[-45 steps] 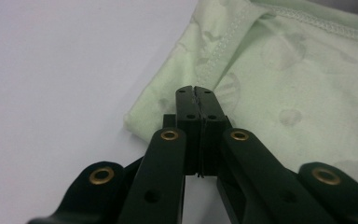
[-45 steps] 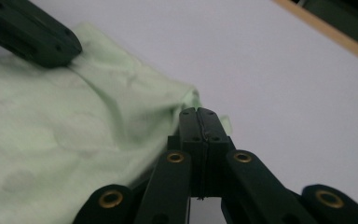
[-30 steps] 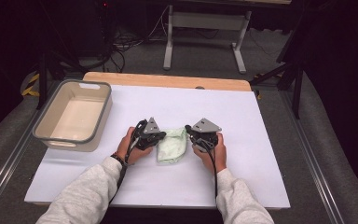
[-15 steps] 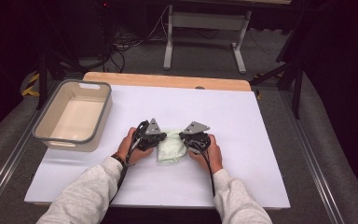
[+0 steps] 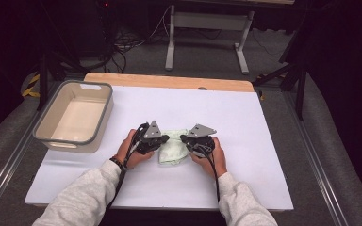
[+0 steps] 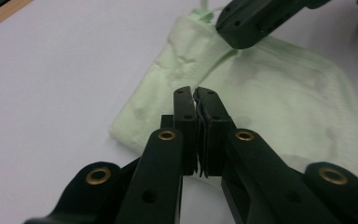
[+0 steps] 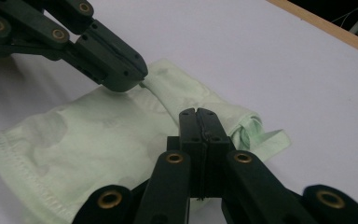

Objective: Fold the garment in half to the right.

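Note:
A pale green cloth [image 5: 172,151] lies folded on the white table top [image 5: 264,141], between my two grippers. My left gripper [image 5: 166,138] comes in from the left with its jaws together on the cloth's [image 6: 284,93] near edge. In the right gripper view a ridge of the cloth [image 7: 98,135] is drawn up to the left gripper's tip [image 7: 133,80]. My right gripper [image 5: 184,139] faces it from the right, jaws together at the cloth's knotted corner [image 7: 249,128]. The two tips are nearly touching.
A grey-rimmed empty bin [image 5: 108,108] stands at the table's left. A wooden strip [image 5: 169,81] runs along the far edge. Table legs and cables lie on the dark floor beyond. White surface extends to the right of my hands.
My right gripper has moved left toward the left one, and the cloth between them has bunched narrower. The left hand has hardly shifted.

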`<state>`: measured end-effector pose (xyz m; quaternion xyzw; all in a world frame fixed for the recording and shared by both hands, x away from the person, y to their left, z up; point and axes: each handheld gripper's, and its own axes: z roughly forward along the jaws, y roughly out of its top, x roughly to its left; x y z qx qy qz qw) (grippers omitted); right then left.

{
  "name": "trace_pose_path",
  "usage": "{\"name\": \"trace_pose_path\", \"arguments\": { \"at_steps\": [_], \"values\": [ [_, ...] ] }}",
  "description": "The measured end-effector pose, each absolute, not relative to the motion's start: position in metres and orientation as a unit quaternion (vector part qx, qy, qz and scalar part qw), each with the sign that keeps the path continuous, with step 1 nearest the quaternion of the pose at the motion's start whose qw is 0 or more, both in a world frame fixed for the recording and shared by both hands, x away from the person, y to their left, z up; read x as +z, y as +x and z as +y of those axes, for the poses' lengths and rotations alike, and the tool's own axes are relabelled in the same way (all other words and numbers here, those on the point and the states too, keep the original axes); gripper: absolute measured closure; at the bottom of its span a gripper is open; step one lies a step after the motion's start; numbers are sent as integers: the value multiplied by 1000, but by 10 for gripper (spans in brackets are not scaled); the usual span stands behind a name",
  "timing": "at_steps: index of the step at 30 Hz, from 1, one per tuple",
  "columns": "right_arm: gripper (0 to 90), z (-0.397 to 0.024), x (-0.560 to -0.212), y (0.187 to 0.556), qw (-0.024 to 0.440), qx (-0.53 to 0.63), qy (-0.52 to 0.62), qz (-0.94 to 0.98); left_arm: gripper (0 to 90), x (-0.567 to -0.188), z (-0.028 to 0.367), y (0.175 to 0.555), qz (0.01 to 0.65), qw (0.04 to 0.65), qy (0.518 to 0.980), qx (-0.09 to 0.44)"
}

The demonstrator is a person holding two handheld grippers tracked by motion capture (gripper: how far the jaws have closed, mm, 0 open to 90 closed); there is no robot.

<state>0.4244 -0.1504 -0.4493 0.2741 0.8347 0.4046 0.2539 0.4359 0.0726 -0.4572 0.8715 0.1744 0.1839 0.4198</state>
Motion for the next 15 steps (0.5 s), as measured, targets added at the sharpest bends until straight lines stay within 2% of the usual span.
{"name": "trace_pose_path", "arguments": {
  "at_steps": [11,15],
  "values": [
    [900,-143,-460,410,208,396,247,859,875,-471,72,399,125,389,899,160],
    [900,-141,-465,406,194,387,245,867,888,-473,72,392,119,386,899,171]
  ]
}}
